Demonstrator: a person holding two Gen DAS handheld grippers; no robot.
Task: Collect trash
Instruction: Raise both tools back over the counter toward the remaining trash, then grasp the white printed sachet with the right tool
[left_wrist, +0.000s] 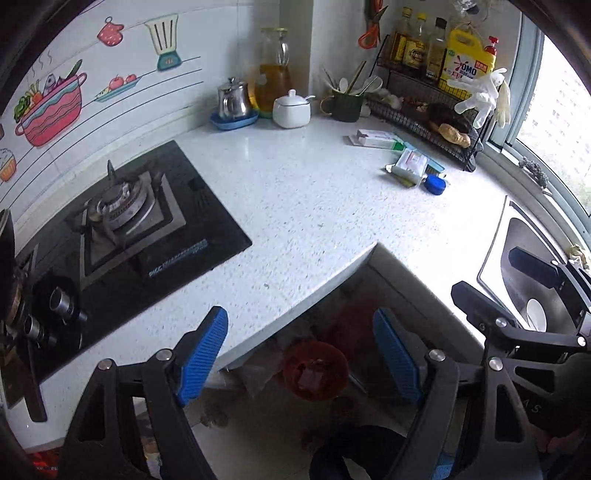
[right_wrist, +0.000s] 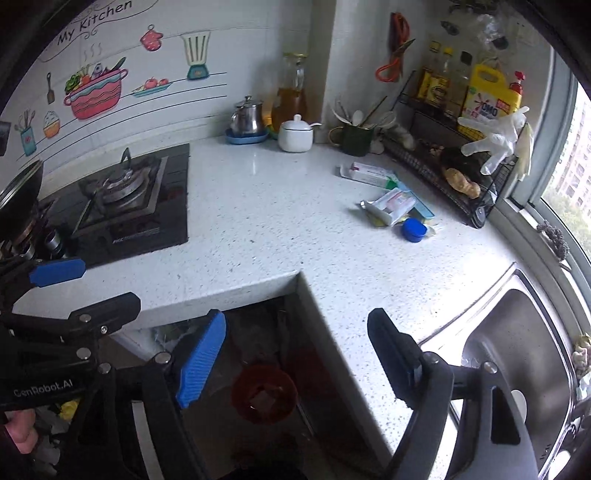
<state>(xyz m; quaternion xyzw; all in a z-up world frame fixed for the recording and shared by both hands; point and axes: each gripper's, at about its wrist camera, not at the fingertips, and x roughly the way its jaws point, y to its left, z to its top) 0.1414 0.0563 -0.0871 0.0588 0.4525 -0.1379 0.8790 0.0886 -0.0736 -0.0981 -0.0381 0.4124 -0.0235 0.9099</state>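
Trash lies on the white countertop (left_wrist: 295, 199) near the wire rack: a flat white box (left_wrist: 375, 138) (right_wrist: 365, 172), a crumpled white packet (left_wrist: 408, 164) (right_wrist: 391, 205) and a blue round lid (left_wrist: 435, 184) (right_wrist: 414, 229). A red bin (left_wrist: 316, 370) (right_wrist: 264, 393) stands on the floor in the counter's inner corner, with some trash inside. My left gripper (left_wrist: 301, 354) is open and empty, above the counter edge and the bin. My right gripper (right_wrist: 295, 354) is open and empty, above the bin, and also shows at the right of the left wrist view (left_wrist: 491, 280).
A black gas hob (left_wrist: 125, 229) is on the left. A steel sink (right_wrist: 517, 354) is on the right. At the back stand a steel pot (left_wrist: 232, 98), an oil jar (left_wrist: 273, 74), a white sugar bowl (left_wrist: 291, 109), a utensil mug (left_wrist: 345, 103) and a wire rack (left_wrist: 432, 107) with bottles.
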